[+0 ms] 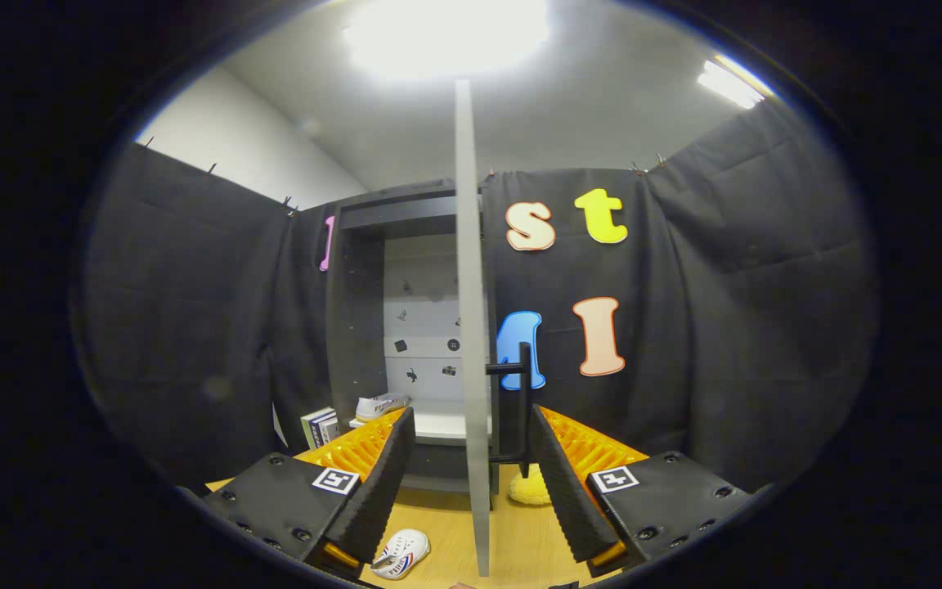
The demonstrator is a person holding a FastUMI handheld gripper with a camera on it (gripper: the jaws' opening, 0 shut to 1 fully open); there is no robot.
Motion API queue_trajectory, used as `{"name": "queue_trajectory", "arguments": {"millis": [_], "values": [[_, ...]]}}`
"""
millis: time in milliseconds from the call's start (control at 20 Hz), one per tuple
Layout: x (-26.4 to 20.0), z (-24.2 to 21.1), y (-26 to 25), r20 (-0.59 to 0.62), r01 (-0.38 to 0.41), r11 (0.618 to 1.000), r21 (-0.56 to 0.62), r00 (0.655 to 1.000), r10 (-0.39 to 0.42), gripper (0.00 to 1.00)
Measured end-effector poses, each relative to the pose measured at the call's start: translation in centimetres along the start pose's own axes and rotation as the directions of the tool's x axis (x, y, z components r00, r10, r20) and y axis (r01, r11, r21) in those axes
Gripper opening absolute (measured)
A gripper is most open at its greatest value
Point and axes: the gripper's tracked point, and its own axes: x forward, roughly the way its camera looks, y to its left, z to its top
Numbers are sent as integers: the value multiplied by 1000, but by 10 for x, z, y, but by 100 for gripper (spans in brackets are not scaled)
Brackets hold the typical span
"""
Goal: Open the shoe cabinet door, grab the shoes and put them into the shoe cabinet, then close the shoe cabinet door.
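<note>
Swinging shoe cabinet (373, 270) door (471, 327) open, edge-on between the spread fingers of gripper (471, 454), gripping nothing. One shoe (381, 405) inside; white sneaker (399, 553) below left finger. Next: grab it.

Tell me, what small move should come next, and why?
Probably draw the tongs back from the cabinet door, then go to the shoe on the floor. The door stands wide open, edge-on between the open fingers, its handle ungripped. One shoe already lies on the shelf.
</note>
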Motion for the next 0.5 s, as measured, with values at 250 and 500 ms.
{"name": "queue_trajectory", "arguments": {"millis": [250,500], "values": [[1,-31,49,-87,-145,989,-7,986,143,94],[8,-84,80,-230,-212,977,-4,951,205,97]]}}
